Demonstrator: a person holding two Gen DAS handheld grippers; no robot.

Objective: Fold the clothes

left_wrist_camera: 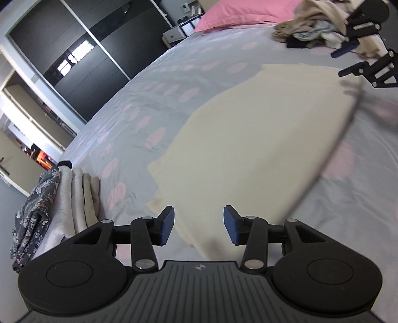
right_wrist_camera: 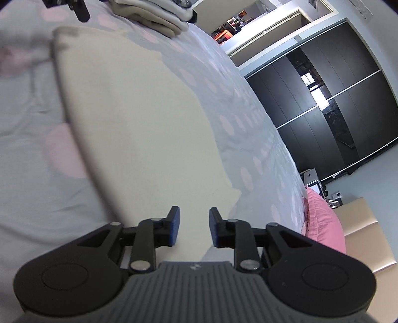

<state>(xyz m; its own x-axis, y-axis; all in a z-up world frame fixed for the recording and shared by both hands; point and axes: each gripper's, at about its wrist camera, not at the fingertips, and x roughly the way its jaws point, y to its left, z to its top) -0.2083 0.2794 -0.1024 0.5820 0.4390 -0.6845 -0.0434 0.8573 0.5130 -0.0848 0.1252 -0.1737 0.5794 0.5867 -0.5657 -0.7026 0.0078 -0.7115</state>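
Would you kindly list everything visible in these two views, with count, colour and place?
cream garment: one, cream, flat on the bed's middle.
bedspread: one, grey with pink blotches, beneath everything.
folded stack: one, beige, white and dark floral, by the bed's edge.
unfolded pile: one, mixed tan and pale, near the pillow.
pillow: one, pink, at the bed's head.
wardrobe: one, black, along the wall.
left tongs: open, empty, above a garment end.
right tongs: open, empty, above the opposite end.

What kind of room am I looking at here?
Most likely a bedroom at home. A bed with a grey, pink-spotted cover fills the view, a pink pillow lies at its head, and a dark sliding-door wardrobe stands alongside.
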